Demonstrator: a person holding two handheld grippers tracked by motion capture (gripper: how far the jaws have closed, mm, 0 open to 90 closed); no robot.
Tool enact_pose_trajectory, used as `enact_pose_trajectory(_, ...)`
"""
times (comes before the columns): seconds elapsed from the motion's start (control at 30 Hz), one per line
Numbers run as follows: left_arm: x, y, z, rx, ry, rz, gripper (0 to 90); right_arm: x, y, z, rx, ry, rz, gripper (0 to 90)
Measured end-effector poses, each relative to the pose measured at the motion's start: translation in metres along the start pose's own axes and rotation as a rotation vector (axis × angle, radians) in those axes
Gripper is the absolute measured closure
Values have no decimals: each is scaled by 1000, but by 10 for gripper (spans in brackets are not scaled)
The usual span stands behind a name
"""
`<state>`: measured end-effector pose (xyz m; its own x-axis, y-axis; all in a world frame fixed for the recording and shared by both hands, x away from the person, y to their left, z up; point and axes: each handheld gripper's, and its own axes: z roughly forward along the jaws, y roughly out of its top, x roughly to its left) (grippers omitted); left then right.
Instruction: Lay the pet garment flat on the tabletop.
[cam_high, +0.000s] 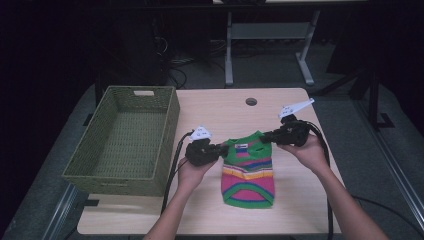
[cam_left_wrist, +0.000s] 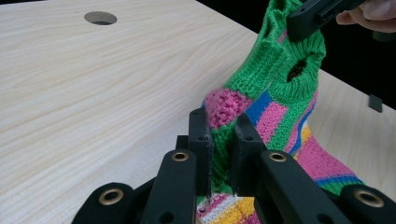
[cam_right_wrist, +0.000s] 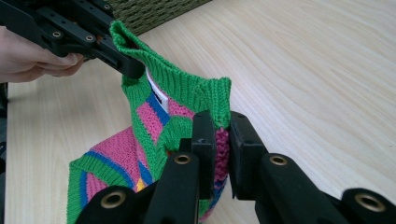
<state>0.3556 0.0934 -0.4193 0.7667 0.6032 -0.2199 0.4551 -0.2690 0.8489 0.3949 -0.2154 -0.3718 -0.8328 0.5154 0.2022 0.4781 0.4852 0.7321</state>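
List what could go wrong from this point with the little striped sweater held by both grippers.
1. Each grip is narrow: the left gripper and the right gripper pinch only a shoulder edge of the sweater, so the knit could slip out if pulled apart.
2. The hem looks to rest on the table; lifting toward the basket could drag it.
3. The loose knit may snag on a jaw.
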Motion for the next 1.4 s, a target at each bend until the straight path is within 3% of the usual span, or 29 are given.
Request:
enact_pose_trajectory(0.2, 1, 8, 7, -3, 31, 8, 797, -8, -1, 0, -15, -20, 12, 802)
enact_pose_trajectory(0.23, 1, 8, 7, -3, 31, 8, 743, -10, -1, 1, -17, -34, 15, 761)
enact_pose_trajectory(0.27, 4, 8, 10, -14, 84, 1, 651, -13, 1, 3, -20, -64, 12, 669)
enact_pose_trajectory(0.3, 7, 9, 10, -17, 98, -27, 592, -17, 3, 5, -18, -101, 29, 615)
enact_pose_trajectory(0.4, 17, 7, 11, -17, 115, -86, 490, -31, 10, 8, -54, -113, 66, 559)
enact_pose_trajectory(0.5, 19, 6, 11, -10, 111, -96, 468, -37, 10, 12, -49, -106, 90, 544)
enact_pose_trajectory(0.7, 15, 4, 12, 16, 77, -66, 446, -39, -2, 16, -15, -83, 111, 521)
enact_pose_trajectory(0.83, 9, 4, 13, 39, 71, -42, 448, -38, -12, 15, -9, -63, 129, 514)
enact_pose_trajectory(0.9, 7, 3, 15, 59, 44, -36, 477, -36, -15, 14, -13, -48, 133, 521)
enact_pose_trajectory(1.0, 5, 2, 17, 79, 37, -26, 519, -35, -18, 14, -3, -40, 130, 537)
enact_pose_trajectory(1.03, 4, 1, 18, 92, 26, -23, 543, -33, -21, 13, 0, -33, 124, 585)
enact_pose_trajectory(1.4, -3, -4, 18, 120, 6, 23, 676, -23, -35, 17, 35, 7, 114, 663)
